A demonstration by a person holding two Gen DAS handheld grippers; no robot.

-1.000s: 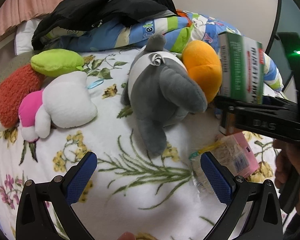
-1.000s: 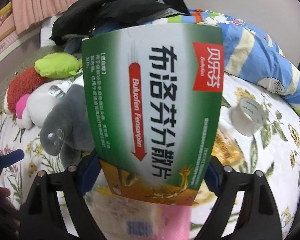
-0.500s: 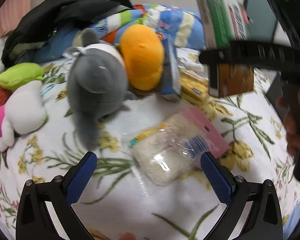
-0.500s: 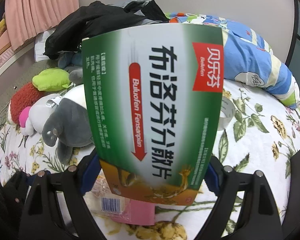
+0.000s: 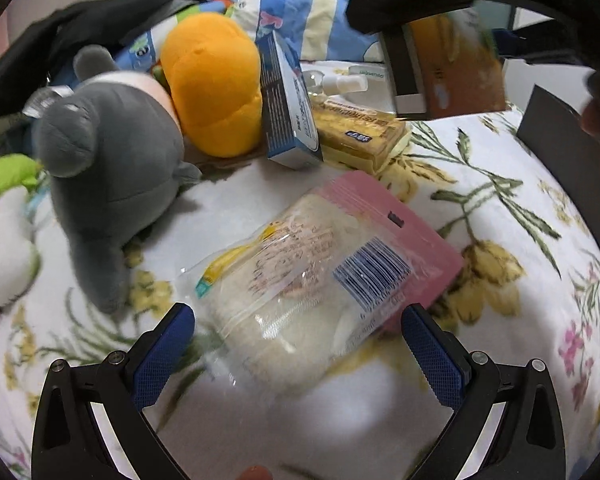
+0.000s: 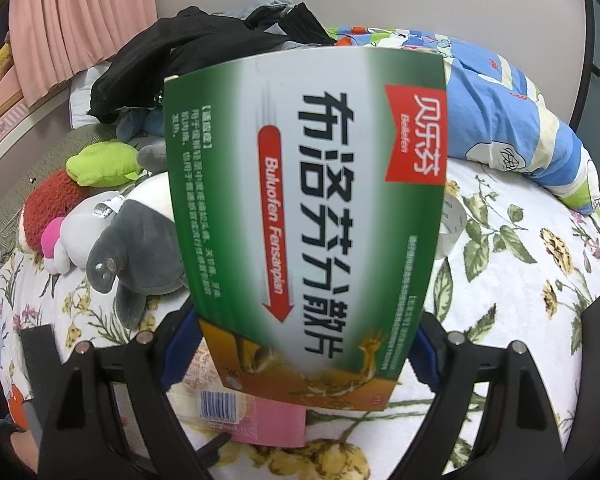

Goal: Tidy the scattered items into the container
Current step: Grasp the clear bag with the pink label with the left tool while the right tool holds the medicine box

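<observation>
Two grippers are at work over a floral bedspread. Counted in the left wrist view: one green medicine box, one pink-backed clear packet, one blue-and-white box, one yellow packet, one small clear bottle, and several soft toys.

The right gripper has its jaws closed on the green medicine box, gripping it at its lower orange end. The box is flat and broad, green fading to white, with black Chinese characters, a red arrow and a red corner badge. It is held up above the bed, at the far right of the left wrist view.

The left gripper has its jaws wide, with nothing pressed between the blue pads; the clear packet lies on the bedspread just beyond and partly between them, showing a barcode and pale contents.

Farther off, the blue-and-white box leans against an orange plush, with the yellow packet and the bottle to its right. A grey plush lies to the left. A striped quilt and black clothing are heaped at the far side.
</observation>
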